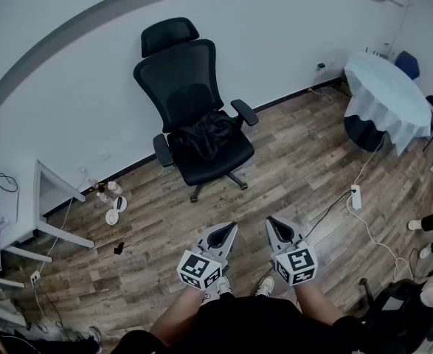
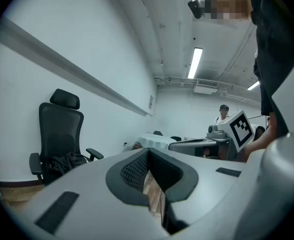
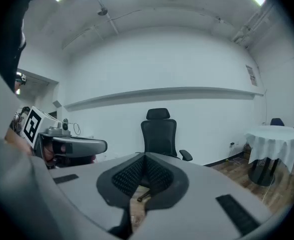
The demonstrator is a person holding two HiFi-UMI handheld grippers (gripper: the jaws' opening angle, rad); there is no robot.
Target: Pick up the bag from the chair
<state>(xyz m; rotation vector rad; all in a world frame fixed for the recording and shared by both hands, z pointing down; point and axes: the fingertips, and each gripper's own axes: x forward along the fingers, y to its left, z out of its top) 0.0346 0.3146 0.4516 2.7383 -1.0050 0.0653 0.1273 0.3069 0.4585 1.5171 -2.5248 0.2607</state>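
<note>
The room has a wood-pattern floor [image 1: 290, 161] and a plain white wall [image 1: 68, 87]. A black office chair [image 1: 194, 102] stands near the wall edge of the floor, and the black bag [image 1: 205, 135] lies crumpled on its seat, at the back edge against the backrest and between the two armrests. At the left edge of the floor stands a white desk [image 1: 50, 198], with some small bottles [image 1: 107, 192] on the floor just beside it. In the far right corner is a round table [image 1: 386, 94] under a white cloth, and a blue chair [image 1: 406, 63] is behind it. A white power strip [image 1: 355, 196] lies with its cable on the floor at the right, and a person's shoes [image 1: 421, 226] show at the right edge. A wide stretch of floor lies open between the chair and the two grippers, which are well apart from the bag. The left gripper [image 1: 231, 227] and the right gripper [image 1: 272, 222] are held side by side and point toward the chair. The jaws of each are pressed together at the tips and pinch nothing.
</note>
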